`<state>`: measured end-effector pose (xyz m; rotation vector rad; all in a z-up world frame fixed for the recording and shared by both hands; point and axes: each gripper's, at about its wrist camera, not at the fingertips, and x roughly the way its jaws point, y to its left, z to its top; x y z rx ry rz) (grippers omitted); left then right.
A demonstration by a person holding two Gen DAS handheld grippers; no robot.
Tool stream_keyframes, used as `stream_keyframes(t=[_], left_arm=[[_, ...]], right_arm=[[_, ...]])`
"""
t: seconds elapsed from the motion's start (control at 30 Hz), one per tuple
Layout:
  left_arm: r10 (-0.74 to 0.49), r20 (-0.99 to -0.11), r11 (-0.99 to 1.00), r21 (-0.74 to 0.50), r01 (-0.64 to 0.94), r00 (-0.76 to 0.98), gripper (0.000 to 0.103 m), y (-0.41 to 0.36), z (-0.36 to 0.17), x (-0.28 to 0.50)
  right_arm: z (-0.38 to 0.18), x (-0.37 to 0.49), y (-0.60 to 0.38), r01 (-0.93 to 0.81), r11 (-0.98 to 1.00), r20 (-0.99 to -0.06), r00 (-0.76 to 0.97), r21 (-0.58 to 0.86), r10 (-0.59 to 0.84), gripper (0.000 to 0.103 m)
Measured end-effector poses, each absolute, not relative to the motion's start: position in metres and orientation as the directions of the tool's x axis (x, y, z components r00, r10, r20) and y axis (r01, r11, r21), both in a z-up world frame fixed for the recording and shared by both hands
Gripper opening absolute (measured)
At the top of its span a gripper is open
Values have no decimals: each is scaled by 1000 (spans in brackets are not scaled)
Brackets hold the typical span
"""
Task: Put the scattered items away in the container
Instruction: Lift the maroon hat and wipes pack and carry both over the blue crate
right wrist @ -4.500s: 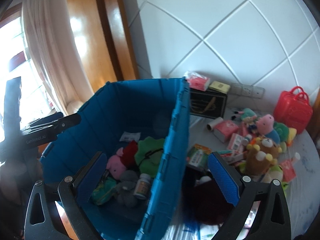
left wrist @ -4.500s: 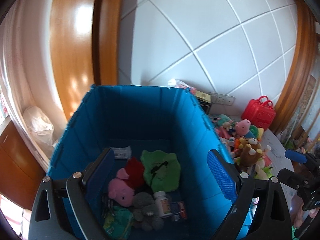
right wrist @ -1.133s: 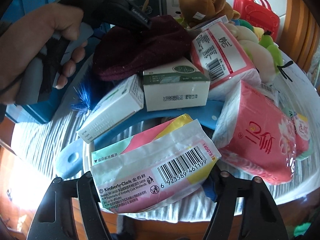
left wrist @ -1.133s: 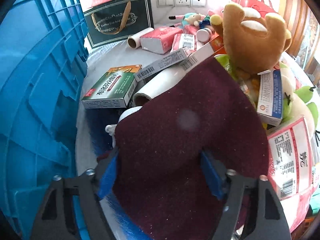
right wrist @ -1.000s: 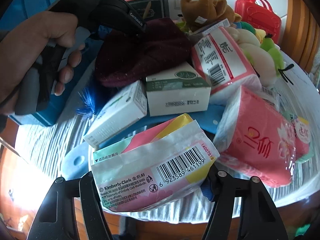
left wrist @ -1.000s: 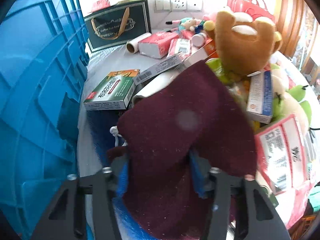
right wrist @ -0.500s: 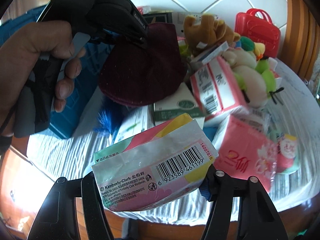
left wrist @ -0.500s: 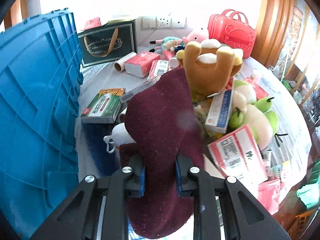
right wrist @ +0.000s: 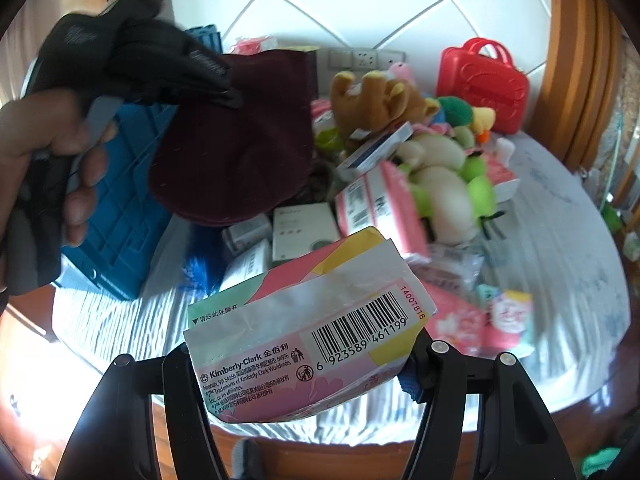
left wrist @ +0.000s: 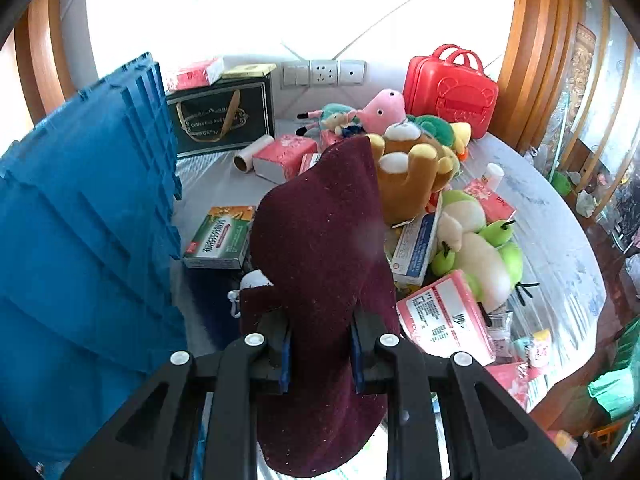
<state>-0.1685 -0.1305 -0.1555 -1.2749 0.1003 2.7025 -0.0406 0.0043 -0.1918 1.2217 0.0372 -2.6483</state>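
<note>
My left gripper is shut on a dark maroon cloth and holds it in the air above the table; the cloth also shows in the right wrist view, hanging from the left gripper. My right gripper is shut on a pink tissue pack with a barcode, lifted off the table. The blue crate stands at the left, its outer wall facing me; it also shows in the right wrist view.
A heap of plush toys, a brown bear, a green-white plush, tissue packs and medicine boxes covers the table. A red toy case and a black gift bag stand at the back wall.
Both grippers closed on their items and lifted: the maroon cloth rose off the pile in the left gripper, and the tissue pack rose off the table in the right.
</note>
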Motion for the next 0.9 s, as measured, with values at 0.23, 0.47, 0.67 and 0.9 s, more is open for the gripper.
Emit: stream_keyframes(t=[0.23,0.47,0.67,0.9], left_arm=[[151,-763,-977,-18,-212,-629,21,-138,-114,-146],[207,-743,-960,-28,-280,-637,21,-137,-76,-130],[203,-747,-959,-22,-281,-633,21,-128,-66,-128],[153,-743,-978,-18,-208,-652,21,-122,-51,-130]], right_arm=[[-143,-42,23,121,-991,-749,-652,55,-121,64],[-93,-44,44,5,-997,-729,-682,73,-57,64],[-68,-53,62,-24,-997,-716,-697,76,-38,64],[-51,-76,91,41,-995,-710,-697,95,-96,64]])
